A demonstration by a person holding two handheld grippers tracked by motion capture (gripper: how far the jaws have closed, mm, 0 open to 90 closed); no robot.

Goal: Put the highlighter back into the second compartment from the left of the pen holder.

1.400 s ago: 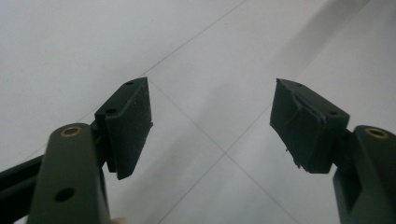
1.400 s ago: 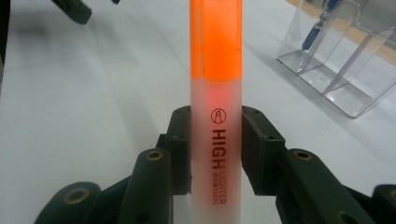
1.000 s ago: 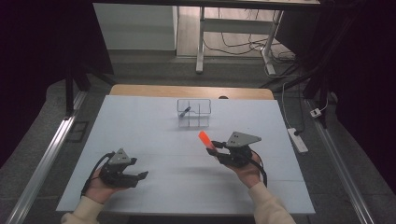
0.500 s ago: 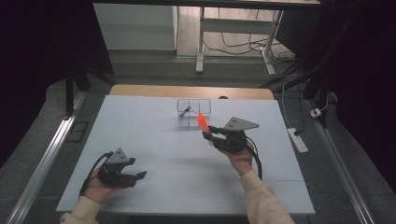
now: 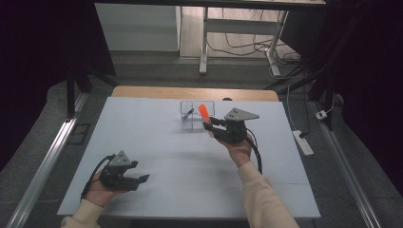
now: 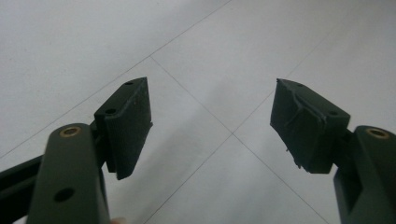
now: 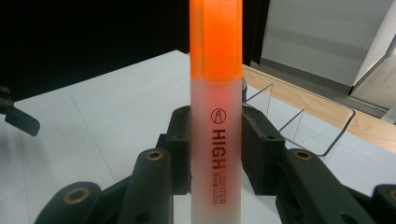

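While the right claw [image 5: 209,124] clamps an orange-capped highlighter with a frosted white barrel [image 5: 203,112], its jaws press the barrel from both sides, as the right gripper view confirms [image 7: 215,140]. Held cap-up, the highlighter sits just in front of a clear plastic compartment box [image 5: 190,121] near the far edge of the white desk [image 5: 190,161]. Near the front left of the desk, the left claw [image 5: 138,180] rests with jaws spread wide [image 6: 212,130], gripping nothing.
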